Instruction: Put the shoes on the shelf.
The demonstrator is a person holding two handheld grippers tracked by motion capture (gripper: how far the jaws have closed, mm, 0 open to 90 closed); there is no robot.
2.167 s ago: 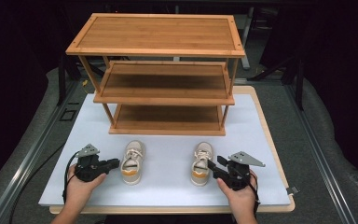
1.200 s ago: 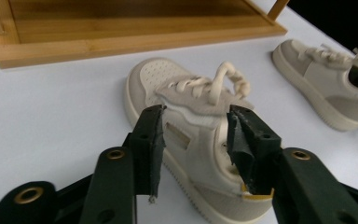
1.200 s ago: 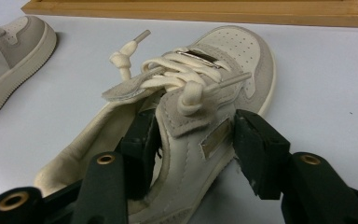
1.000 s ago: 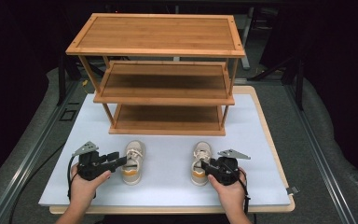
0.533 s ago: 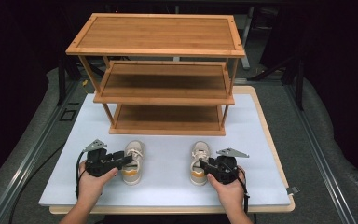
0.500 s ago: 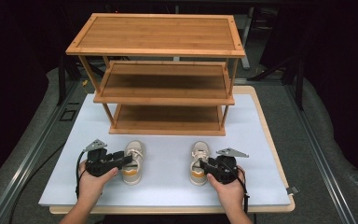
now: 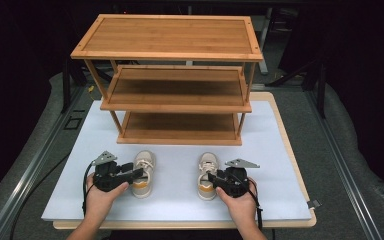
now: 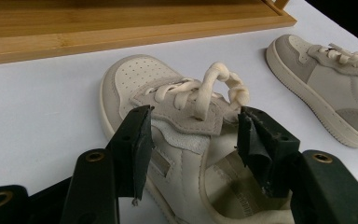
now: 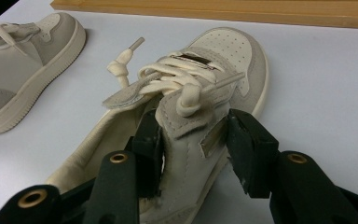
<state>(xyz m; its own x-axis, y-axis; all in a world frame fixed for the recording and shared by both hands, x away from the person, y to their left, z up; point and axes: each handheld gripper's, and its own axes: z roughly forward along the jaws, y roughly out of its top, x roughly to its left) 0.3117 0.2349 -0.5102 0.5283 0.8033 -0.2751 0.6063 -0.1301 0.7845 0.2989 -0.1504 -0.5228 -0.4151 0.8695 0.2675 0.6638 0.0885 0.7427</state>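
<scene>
Two small cream sneakers stand toe-first toward a wooden shelf. My left gripper (image 7: 139, 174) (image 8: 193, 119) is at the left sneaker (image 7: 144, 162) (image 8: 135, 81). One jaw is outside its side wall, the other inside the opening. The jaws have just been opening and stand wide, not pressing. My right gripper (image 7: 211, 179) (image 9: 193, 123) straddles the side wall and tongue of the right sneaker (image 7: 208, 165) (image 9: 223, 51), one jaw inside and one outside, with a little slack showing. Each gripper view also shows the other sneaker (image 8: 326, 88) (image 9: 23, 51) off to the side.
A three-tier wooden shelf (image 7: 172, 85) stands at the back of the white table mat (image 7: 175, 200), its bottom tier just beyond the sneakers' toes. Bare mat lies between the two sneakers and toward both side edges. Dark floor surrounds the table.
Both hands have closed in on the sneakers, the left gripper sliding right and the right gripper sliding left until each pair of jaws straddles a sneaker's side. The sneakers have stayed in place.
</scene>
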